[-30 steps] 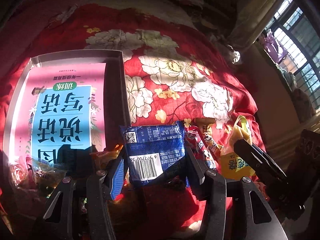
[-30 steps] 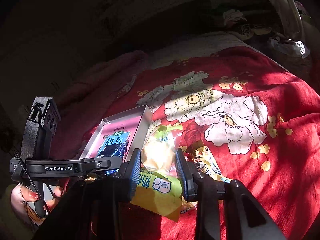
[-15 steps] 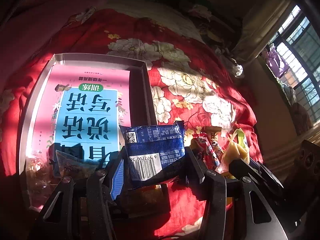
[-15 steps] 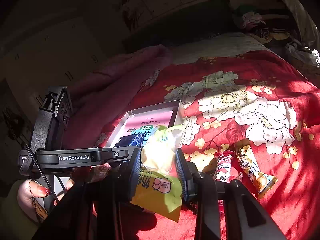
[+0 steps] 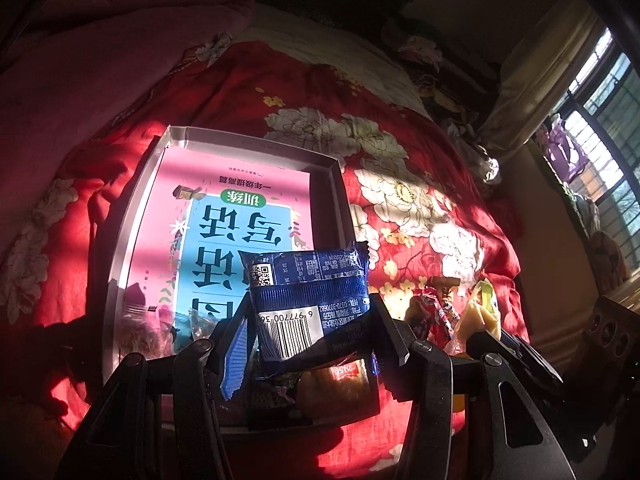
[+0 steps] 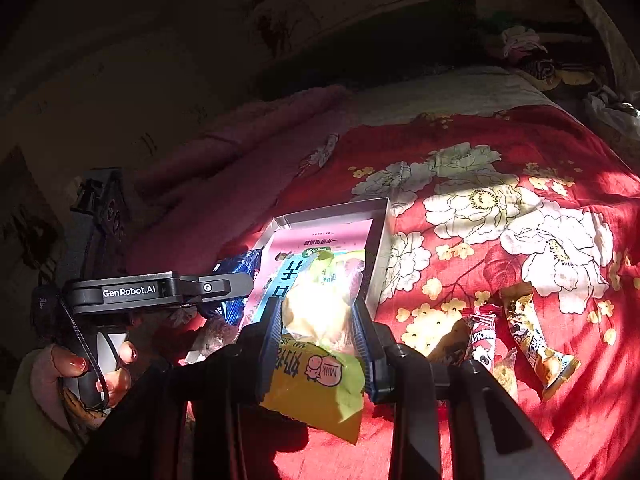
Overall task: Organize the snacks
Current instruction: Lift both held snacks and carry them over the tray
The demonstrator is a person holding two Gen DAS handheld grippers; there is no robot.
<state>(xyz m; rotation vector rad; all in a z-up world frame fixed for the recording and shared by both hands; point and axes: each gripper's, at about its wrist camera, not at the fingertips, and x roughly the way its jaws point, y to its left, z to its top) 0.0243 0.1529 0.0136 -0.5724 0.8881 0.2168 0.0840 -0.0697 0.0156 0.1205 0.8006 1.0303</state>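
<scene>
Above the tray (image 5: 338,200), my left gripper (image 5: 308,328) clamps the blue packet (image 5: 308,300), my right gripper (image 6: 318,328) the yellow bun packet (image 6: 320,344). Risk: slick wrappers slipping, landing outside on the quilt (image 5: 420,208).
</scene>
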